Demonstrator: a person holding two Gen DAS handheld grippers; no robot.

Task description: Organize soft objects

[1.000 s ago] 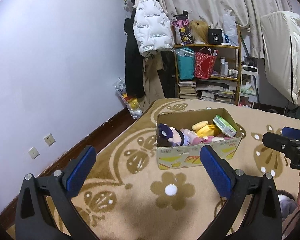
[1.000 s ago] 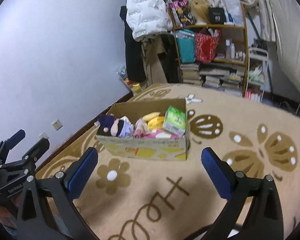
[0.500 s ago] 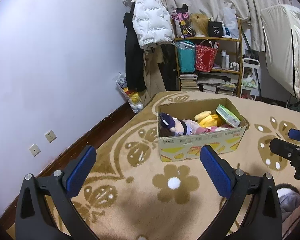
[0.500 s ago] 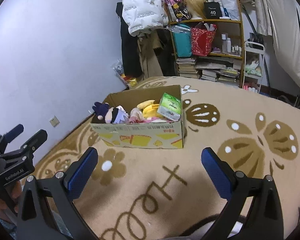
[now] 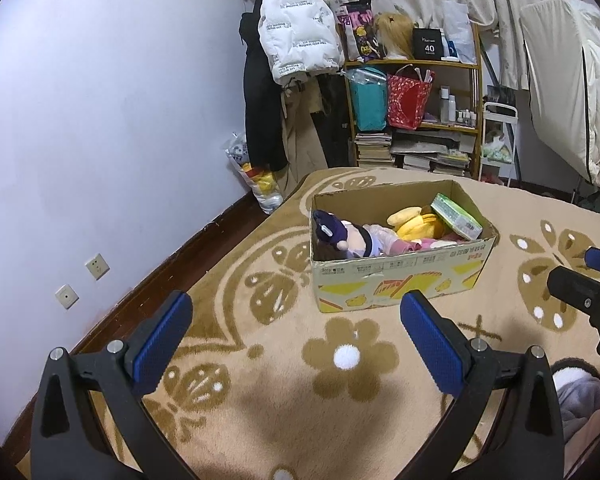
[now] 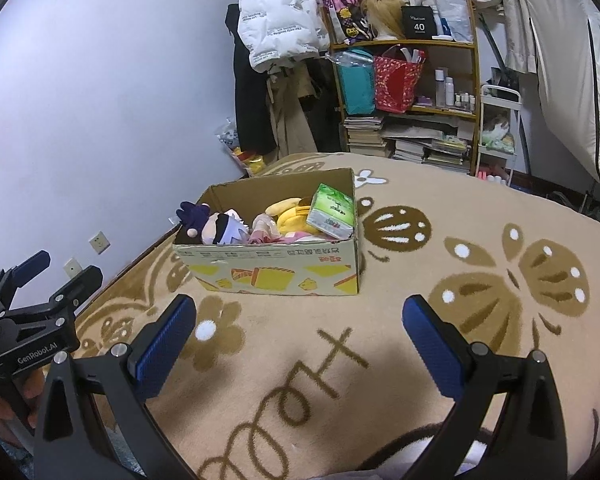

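"GenRobot.AI" on left gripper [image 6: 40, 280] body; black box [image 6: 419, 24] reads "40". Both grippers wide open, empty, hovering over carpet [image 6: 440, 360]. Cardboard box [image 5: 396, 280] of plush toys [image 5: 352, 236] ahead of right gripper [image 6: 300, 336].

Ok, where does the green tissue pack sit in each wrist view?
Left wrist: green tissue pack right of centre, propped at the cardboard box's right end.
Right wrist: pack near centre, same end.
Shared landmark: yellow plush beside it.
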